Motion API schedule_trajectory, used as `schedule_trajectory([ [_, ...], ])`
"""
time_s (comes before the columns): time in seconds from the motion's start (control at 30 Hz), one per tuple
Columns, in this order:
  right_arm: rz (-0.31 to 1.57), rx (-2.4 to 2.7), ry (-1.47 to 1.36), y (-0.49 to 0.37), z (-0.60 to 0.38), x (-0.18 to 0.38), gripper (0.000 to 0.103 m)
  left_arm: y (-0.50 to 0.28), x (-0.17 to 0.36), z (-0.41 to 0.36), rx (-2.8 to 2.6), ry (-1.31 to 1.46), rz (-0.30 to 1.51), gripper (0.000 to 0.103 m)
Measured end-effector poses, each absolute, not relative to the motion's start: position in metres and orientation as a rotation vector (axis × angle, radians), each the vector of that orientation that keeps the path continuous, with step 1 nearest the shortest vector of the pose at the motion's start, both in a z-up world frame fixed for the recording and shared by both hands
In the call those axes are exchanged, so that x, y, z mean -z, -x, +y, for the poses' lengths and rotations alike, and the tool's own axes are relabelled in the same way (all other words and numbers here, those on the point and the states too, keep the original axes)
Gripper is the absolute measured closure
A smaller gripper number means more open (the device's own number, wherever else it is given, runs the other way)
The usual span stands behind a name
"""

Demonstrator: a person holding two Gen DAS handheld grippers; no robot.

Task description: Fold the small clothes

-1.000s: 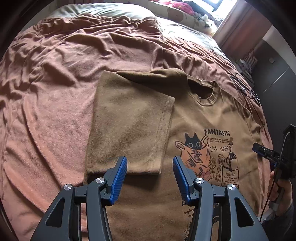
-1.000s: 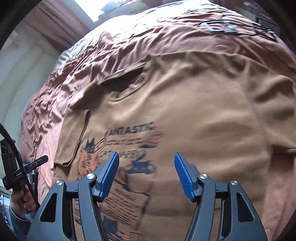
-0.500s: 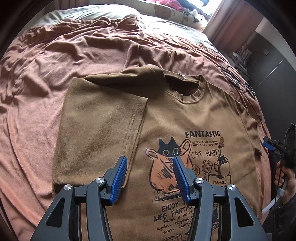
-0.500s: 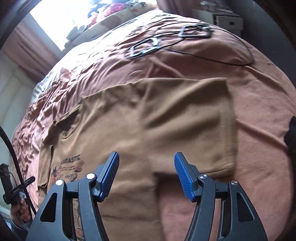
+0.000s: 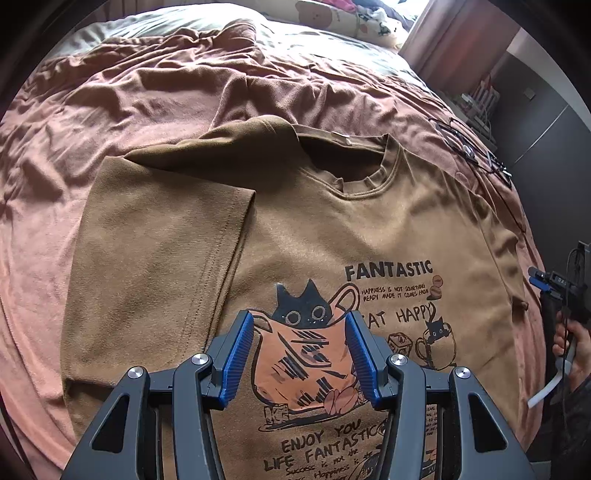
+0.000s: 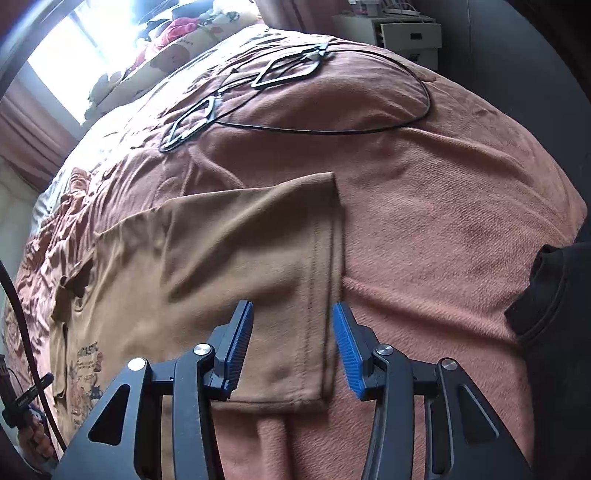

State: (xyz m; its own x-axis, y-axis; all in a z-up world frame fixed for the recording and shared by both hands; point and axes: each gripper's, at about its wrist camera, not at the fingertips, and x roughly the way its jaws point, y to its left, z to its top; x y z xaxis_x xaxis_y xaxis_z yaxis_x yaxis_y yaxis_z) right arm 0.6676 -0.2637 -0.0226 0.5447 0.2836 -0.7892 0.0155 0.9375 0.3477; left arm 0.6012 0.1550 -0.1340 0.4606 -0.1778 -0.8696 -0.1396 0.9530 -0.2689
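Observation:
A brown T-shirt [image 5: 369,229] with a cat print lies face up on a bed. Its left sleeve [image 5: 155,266] is folded in over the body. My left gripper [image 5: 300,354] is open and empty above the cat print. In the right wrist view the shirt's other sleeve [image 6: 266,258] lies spread flat on the blanket. My right gripper [image 6: 291,343] is open and empty, and the sleeve's hemmed edge lies between its fingers. The right gripper [image 5: 546,284] also shows at the far right of the left wrist view.
A rust-brown blanket [image 6: 443,206] covers the bed, wrinkled at the far side [image 5: 147,92]. Black cables and wire hangers [image 6: 258,85] lie on it beyond the sleeve. Pillows [image 5: 332,18] sit at the head. A white drawer unit [image 6: 406,33] stands past the bed.
The left gripper has moved right, from the folded sleeve to above the cat print. The right gripper has swung from the shirt's print to the outspread sleeve, and its fingers have closed in slightly.

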Motion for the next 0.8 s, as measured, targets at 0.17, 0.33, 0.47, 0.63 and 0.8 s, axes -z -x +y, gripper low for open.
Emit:
schedule_trajectory([
  [0.17,1.001,-0.152,-0.328,-0.681,-0.266,0.029,0.072,-0.603,0.136,0.151,0.028,0.293,1.098,0.049],
  [0.33,1.035,-0.126,-0.299,-0.700,-0.262,0.041,0.085,-0.604,0.135,0.152,0.018,0.285,1.090,0.049],
  [0.47,1.044,-0.093,-0.283,-0.703,-0.264,0.045,0.102,-0.603,0.135,0.155,0.012,0.291,1.089,0.049],
  [0.63,1.018,-0.068,-0.272,-0.701,-0.271,0.042,0.103,-0.599,0.134,0.158,0.009,0.297,1.089,0.049],
  [0.8,1.015,-0.107,-0.309,-0.696,-0.272,0.035,0.103,-0.596,0.134,0.162,0.004,0.304,1.088,0.049],
])
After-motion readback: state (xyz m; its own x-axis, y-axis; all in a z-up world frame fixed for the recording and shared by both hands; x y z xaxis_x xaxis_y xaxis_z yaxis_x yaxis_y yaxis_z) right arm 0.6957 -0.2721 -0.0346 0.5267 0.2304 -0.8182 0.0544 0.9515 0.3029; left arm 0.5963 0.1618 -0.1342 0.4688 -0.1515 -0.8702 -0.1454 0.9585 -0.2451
